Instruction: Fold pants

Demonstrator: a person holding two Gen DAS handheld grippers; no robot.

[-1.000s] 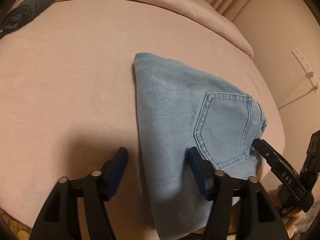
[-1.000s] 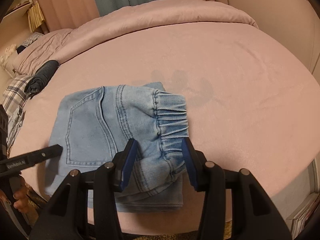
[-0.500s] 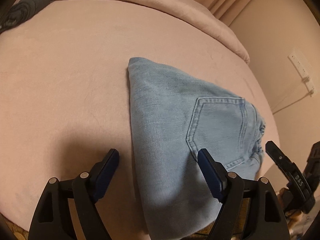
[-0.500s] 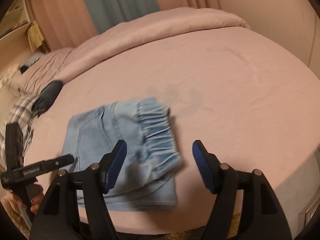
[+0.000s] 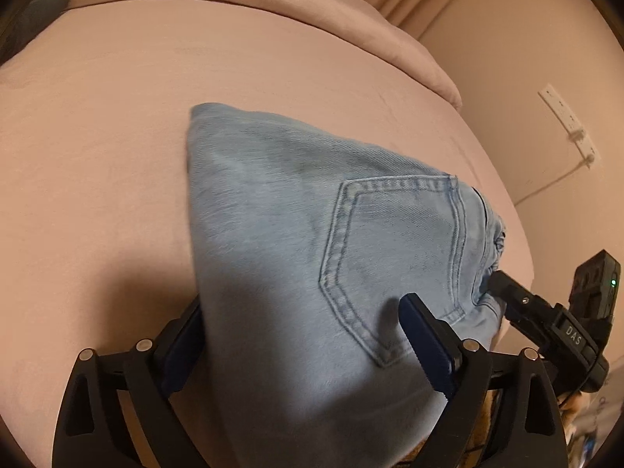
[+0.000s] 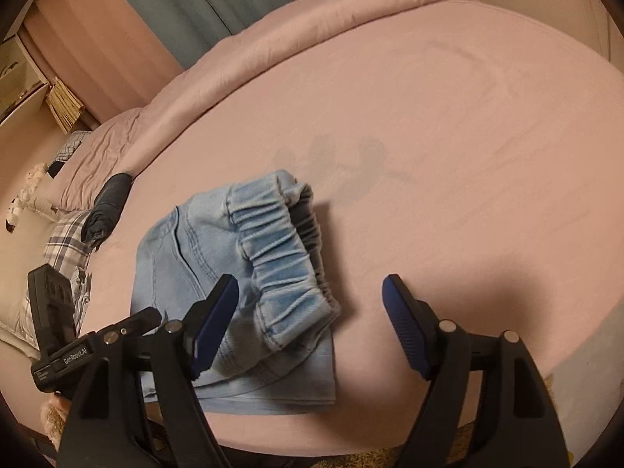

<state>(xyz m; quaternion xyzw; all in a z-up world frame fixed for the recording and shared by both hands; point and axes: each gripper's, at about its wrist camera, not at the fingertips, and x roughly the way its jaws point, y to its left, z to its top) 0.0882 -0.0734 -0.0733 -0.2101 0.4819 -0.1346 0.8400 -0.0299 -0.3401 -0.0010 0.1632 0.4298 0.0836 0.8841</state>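
both tongs opening off folded jeans [image 6: 241, 273].

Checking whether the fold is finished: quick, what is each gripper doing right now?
Left gripper: jaws opening, astride the folded jeans, not pinching them.
Right gripper: jaws opening, off the elastic cuff, holding nothing.

The jeans [image 5: 296, 257] run off the bottom edge, hiding part of the left fingers [image 5: 183, 347]
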